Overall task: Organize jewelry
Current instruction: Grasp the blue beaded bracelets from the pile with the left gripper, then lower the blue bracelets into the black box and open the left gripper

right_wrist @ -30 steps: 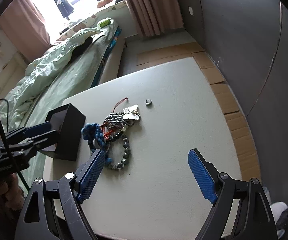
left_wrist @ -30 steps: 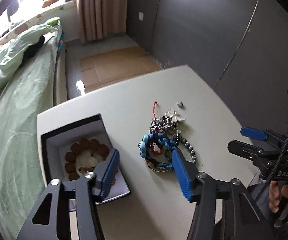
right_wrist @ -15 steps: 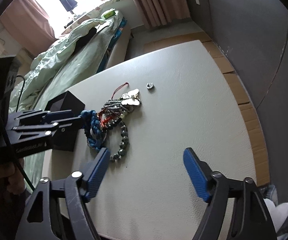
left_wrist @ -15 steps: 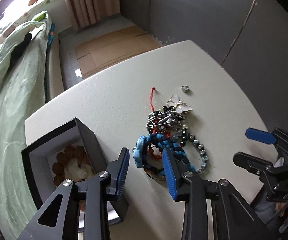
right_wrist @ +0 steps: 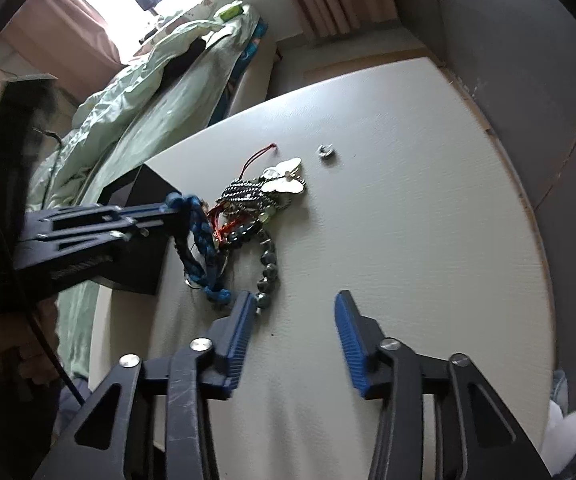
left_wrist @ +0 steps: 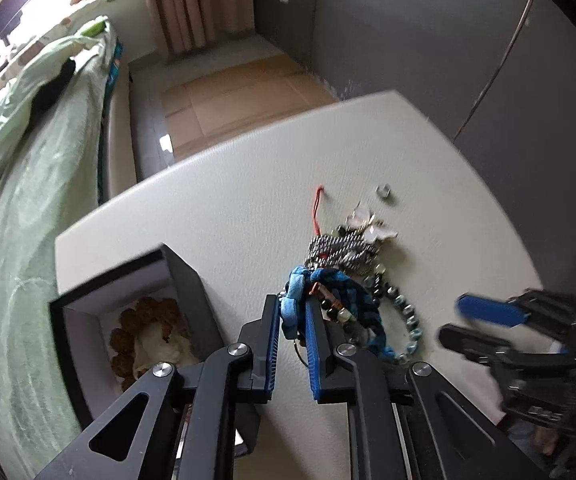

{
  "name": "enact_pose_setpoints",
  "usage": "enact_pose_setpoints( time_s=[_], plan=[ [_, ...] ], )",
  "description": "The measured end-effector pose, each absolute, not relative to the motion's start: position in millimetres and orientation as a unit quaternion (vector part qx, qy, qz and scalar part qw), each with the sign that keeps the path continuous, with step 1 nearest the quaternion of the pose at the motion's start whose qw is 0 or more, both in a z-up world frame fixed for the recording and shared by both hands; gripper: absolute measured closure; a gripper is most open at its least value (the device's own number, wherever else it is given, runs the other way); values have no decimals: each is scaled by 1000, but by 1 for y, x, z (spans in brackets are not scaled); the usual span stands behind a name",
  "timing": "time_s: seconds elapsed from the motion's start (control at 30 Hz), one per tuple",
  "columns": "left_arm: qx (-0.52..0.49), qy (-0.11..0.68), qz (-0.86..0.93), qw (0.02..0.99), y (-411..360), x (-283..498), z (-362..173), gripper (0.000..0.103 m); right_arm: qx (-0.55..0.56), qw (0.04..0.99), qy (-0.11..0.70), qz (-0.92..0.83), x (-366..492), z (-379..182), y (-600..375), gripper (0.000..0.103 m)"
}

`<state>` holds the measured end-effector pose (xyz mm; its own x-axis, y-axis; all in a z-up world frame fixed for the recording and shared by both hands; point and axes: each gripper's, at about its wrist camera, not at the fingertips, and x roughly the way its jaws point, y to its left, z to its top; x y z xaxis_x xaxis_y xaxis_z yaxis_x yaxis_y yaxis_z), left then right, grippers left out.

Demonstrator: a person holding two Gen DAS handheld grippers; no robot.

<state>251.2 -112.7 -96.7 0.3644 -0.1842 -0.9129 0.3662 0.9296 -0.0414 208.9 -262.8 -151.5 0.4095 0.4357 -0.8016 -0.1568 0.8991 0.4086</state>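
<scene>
The blue braided cord bracelet (left_wrist: 330, 285) is pinched by the just-closing left gripper (left_wrist: 291, 312); the right gripper (right_wrist: 296, 304), also narrowing, is held empty over the white table (right_wrist: 428, 220).

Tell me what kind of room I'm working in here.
Most likely a bedroom: a bed with a green quilt runs beside the white table, pink curtains hang at a bright window, and tangled jewelry lies on the table.
</scene>
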Motion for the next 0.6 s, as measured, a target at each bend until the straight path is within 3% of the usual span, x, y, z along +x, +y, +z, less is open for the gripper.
enact_pose_setpoints(
  time_s=[0.43, 0.6],
  plan=[
    [33, 489, -161, 857, -82, 233, -46, 90, 83, 825, 527, 185, 231, -151, -229, 73],
    [13, 478, -148, 866, -60, 229, -36, 90, 46, 827, 534, 172, 236, -152, -216, 84]
  ],
)
